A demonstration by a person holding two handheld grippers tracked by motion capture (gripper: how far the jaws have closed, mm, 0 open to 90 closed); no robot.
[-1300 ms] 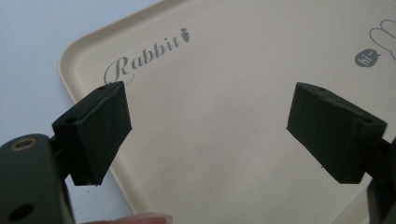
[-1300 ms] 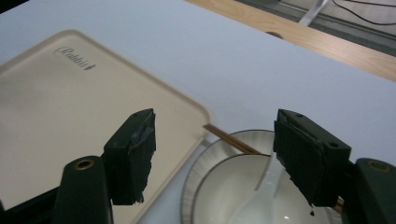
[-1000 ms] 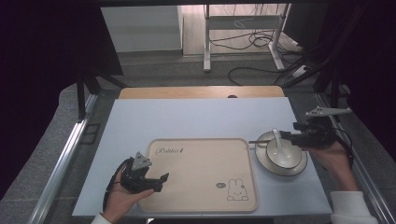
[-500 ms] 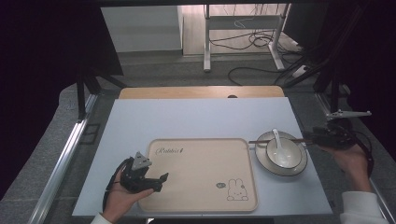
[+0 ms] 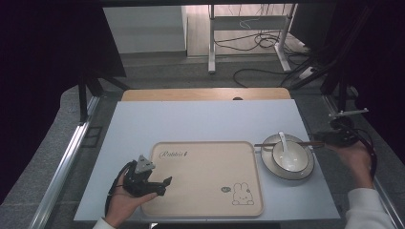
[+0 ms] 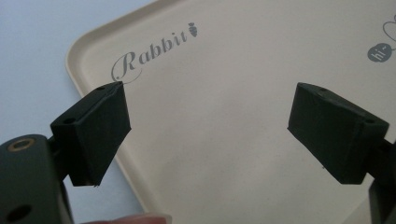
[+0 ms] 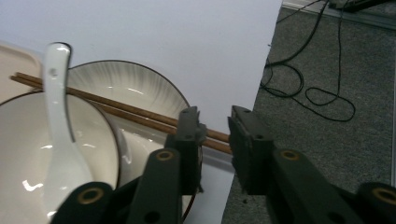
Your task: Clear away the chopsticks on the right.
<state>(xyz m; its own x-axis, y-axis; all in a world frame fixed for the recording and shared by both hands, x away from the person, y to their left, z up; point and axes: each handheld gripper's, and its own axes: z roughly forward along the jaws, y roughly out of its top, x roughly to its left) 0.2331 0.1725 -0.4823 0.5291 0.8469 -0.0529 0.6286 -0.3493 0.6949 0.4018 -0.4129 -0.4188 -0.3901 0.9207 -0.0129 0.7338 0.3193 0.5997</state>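
High view: tray (image 5: 205, 176) lies bare at the table's near middle; plate (image 5: 272, 167), bowl (image 5: 292, 157), spoon (image 5: 282, 141) and chopsticks (image 5: 282, 143) sit just right of it.
Chopsticks: lying across the plate rim, far end reaching past the table edge.
Right gripper (image 7: 215, 122): jaws have just been closing, narrow gap now, chopsticks between them; cannot tell if the pads press yet.
Left gripper (image 6: 208, 116): jaws wide apart, nothing between, hovering over the tray's near-left corner.
Done: nothing moved onto the tray.
Left, by my judgement: secure the chopsticks, lift them, then likely shift the dishes to the tray.
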